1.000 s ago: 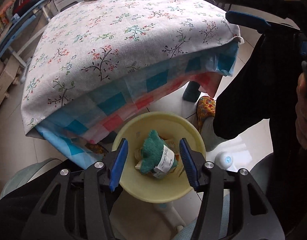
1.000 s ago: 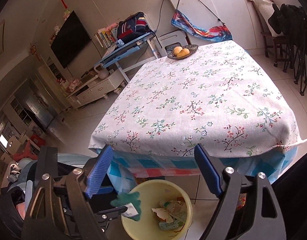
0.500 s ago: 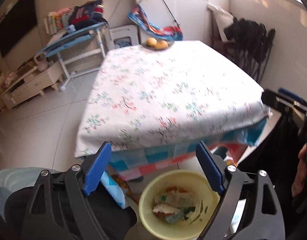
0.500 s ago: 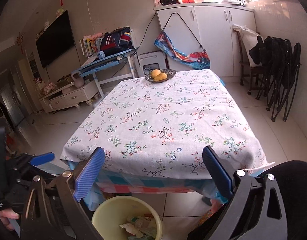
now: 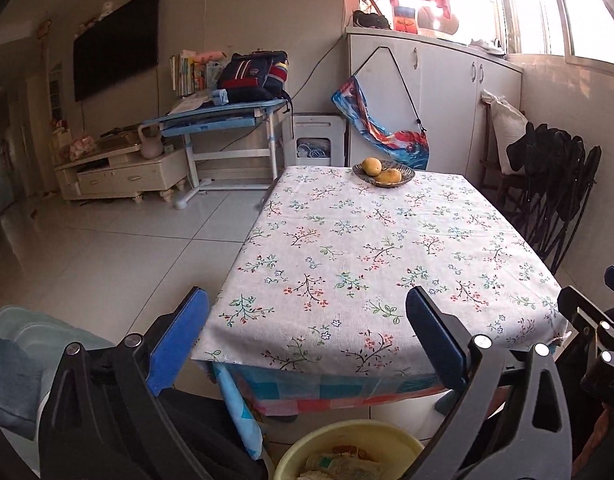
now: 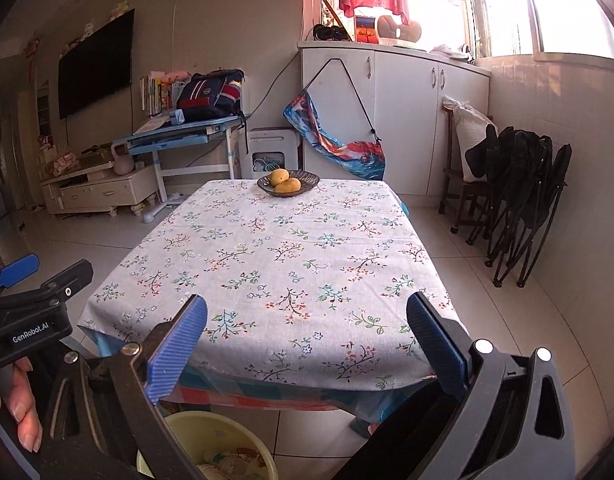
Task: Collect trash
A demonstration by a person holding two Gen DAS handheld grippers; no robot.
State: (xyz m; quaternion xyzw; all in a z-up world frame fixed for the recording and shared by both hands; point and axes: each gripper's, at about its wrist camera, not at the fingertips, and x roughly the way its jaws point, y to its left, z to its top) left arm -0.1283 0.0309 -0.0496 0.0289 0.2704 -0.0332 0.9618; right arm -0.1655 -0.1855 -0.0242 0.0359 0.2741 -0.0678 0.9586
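Note:
A yellow bin [image 5: 307, 438] [image 6: 195, 417] stands on the floor by the table's near edge, with crumpled trash [image 5: 343, 466] [image 6: 231, 460] inside. My left gripper [image 5: 305, 298] hovers above the bin and faces the floral-cloth table [image 5: 367, 240]. Its jaws are opening wide, with nothing between them. My right gripper [image 6: 307, 303] is open and empty, also aimed over the table [image 6: 287, 260]. In the right wrist view the left gripper's body [image 6: 27, 292] shows at the left edge, held by a hand [image 6: 15, 400].
A dish of yellow fruit [image 5: 383, 174] [image 6: 287, 184] sits at the table's far end. Black folded chairs [image 6: 519, 200] lean against the right wall. A blue desk [image 5: 223, 120] and a low cabinet [image 5: 123, 172] stand to the left across tiled floor.
The left gripper let the green cloth with its label drop into the bin, spread its jaws, then rose and tipped up toward the table. The right gripper also tipped up and widened.

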